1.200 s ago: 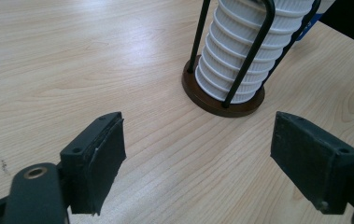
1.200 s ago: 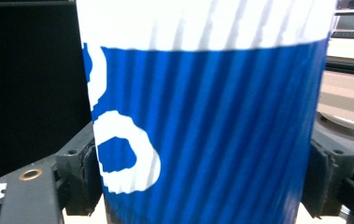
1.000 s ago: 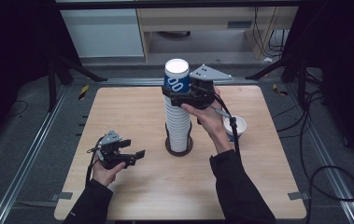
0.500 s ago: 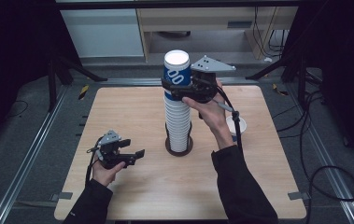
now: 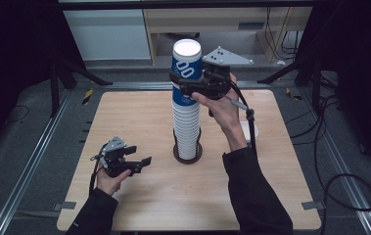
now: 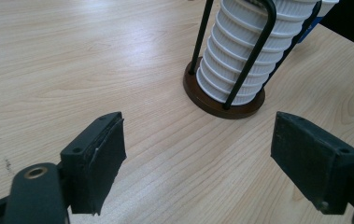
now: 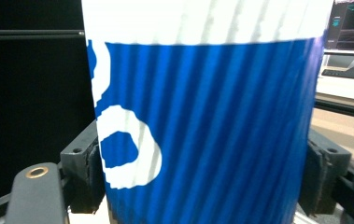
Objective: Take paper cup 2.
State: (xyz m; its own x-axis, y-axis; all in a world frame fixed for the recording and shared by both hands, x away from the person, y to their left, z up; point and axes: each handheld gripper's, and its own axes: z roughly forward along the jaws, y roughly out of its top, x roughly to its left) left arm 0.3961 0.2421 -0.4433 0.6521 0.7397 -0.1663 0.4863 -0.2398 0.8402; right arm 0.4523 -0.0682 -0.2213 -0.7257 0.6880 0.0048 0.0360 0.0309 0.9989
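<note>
Right gripper (image 5: pixel 189 84) clamped on the top blue cup (image 5: pixel 186 61) should pull straight up off the stack (image 5: pixel 185 127), mid-tabletop

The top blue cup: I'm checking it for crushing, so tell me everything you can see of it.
The top blue cup is a ribbed paper-looking cup, upside down, with a white base uppermost, a white band and blue wall with white rounded markings. It stands upright over the stack of cups, whose white rims are ringed by a black wire holder. The right gripper clamps its sides, jaws pressed against both walls. No dents are visible.
</note>
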